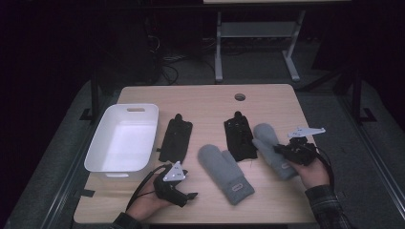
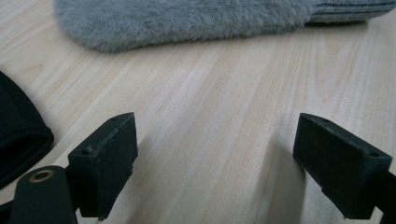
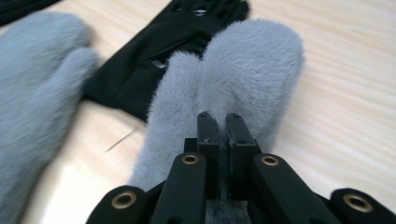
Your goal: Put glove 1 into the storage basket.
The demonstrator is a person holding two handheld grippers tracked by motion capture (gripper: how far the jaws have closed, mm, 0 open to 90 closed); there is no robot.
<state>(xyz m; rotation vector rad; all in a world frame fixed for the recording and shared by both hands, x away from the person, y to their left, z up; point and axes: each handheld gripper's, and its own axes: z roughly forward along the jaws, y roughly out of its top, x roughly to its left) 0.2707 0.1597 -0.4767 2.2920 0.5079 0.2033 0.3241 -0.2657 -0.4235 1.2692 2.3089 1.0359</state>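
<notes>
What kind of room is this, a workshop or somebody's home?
Probably a lab or recording room, not a home. A bare wooden table stands in a dark space, with loose cables on the floor behind it and a metal-framed bench beyond. Mittens, gloves and a white bin are laid out neatly, as for a test.

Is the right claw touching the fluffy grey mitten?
Touching. In the right gripper view, the right claw is pinched shut on the grey mitten, fur showing between its jaws.

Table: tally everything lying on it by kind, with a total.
Grey mittens: 2, one, the other pinched in the right gripper
Black gloves: 2, one, the other
White bin: 1
Total: 5
</notes>
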